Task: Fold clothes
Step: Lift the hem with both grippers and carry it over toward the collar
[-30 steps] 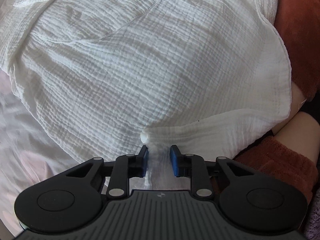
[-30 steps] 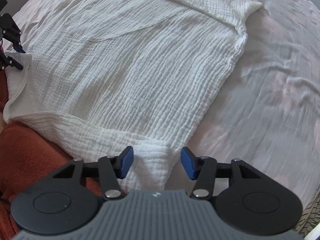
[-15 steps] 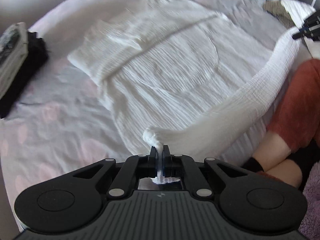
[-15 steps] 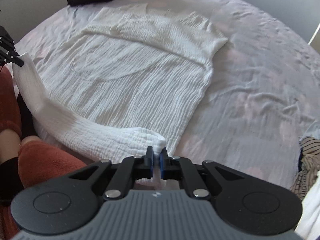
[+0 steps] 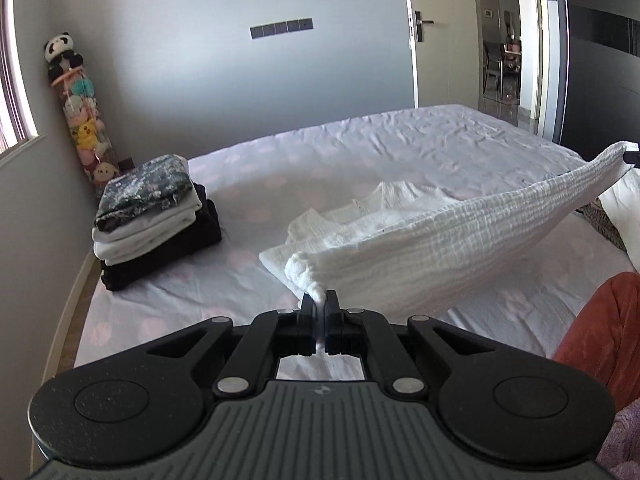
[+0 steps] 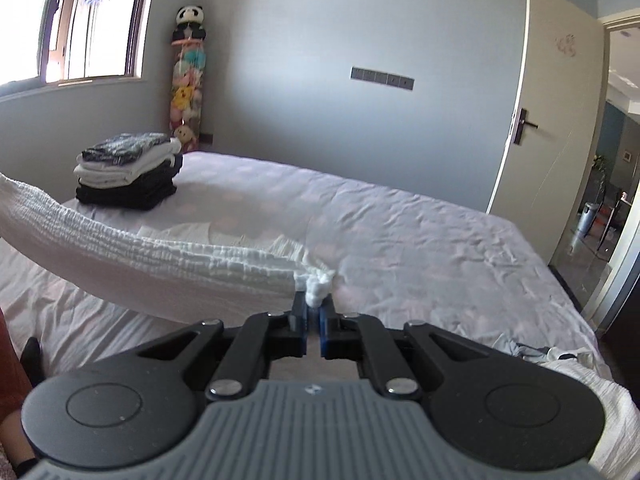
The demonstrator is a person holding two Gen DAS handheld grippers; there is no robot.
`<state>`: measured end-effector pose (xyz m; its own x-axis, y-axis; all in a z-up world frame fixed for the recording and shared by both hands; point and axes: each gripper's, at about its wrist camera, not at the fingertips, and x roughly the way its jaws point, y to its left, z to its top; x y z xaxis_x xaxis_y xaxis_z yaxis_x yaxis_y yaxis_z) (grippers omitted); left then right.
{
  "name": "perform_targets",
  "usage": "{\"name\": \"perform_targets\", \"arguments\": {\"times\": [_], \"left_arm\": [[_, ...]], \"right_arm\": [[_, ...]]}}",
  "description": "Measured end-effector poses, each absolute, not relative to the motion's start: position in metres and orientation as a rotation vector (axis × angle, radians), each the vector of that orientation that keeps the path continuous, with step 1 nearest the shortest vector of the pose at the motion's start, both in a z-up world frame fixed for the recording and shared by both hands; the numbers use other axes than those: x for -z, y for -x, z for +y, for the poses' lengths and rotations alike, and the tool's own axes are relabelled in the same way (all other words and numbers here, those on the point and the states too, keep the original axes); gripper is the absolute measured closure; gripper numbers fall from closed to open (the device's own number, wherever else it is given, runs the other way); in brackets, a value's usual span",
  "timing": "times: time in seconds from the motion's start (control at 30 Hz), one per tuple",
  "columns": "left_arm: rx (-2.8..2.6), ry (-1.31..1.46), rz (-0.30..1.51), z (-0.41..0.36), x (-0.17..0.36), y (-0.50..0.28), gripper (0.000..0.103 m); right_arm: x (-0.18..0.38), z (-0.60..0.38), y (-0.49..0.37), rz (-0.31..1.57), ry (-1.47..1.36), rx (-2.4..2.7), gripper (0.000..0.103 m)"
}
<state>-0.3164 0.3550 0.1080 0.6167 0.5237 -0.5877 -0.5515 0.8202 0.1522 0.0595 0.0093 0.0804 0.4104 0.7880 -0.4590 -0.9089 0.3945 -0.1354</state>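
Bed (image 5: 420, 148), pale dotted sheet: carries all items. White crinkled garment (image 5: 440, 236): lifted edge stretched between both tongs, far part resting on bed. Stack of folded clothes (image 5: 152, 220): far-left corner of bed. Left tongs (image 5: 319, 304): clamped on garment corner. Right tongs (image 6: 313, 309): clamped on opposite corner.

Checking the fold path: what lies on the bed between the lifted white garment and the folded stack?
Only bare bedsheet between the white garment and folded stack, per the left wrist view.
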Motion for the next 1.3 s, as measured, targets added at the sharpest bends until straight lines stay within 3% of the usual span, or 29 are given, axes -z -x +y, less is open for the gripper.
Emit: {"name": "perform_targets", "arguments": {"times": [0.37, 0.83, 1.3], "left_arm": [[-0.661, 0.000, 0.484, 0.305, -0.151, 0.365, 0.099], [-0.650, -0.044, 0.385, 0.247, -0.164, 0.406, 0.099], [-0.718, -0.041, 0.482, 0.283, -0.131, 0.374, 0.099]], "right_arm": [[-0.134, -0.043, -0.014, 0.130, 0.266, -1.061, 0.097], [-0.153, -0.120, 0.036, 0.041, 0.120, -1.006, 0.097], [-0.130, -0.079, 0.021, 0.107, 0.154, -1.027, 0.097]]}}
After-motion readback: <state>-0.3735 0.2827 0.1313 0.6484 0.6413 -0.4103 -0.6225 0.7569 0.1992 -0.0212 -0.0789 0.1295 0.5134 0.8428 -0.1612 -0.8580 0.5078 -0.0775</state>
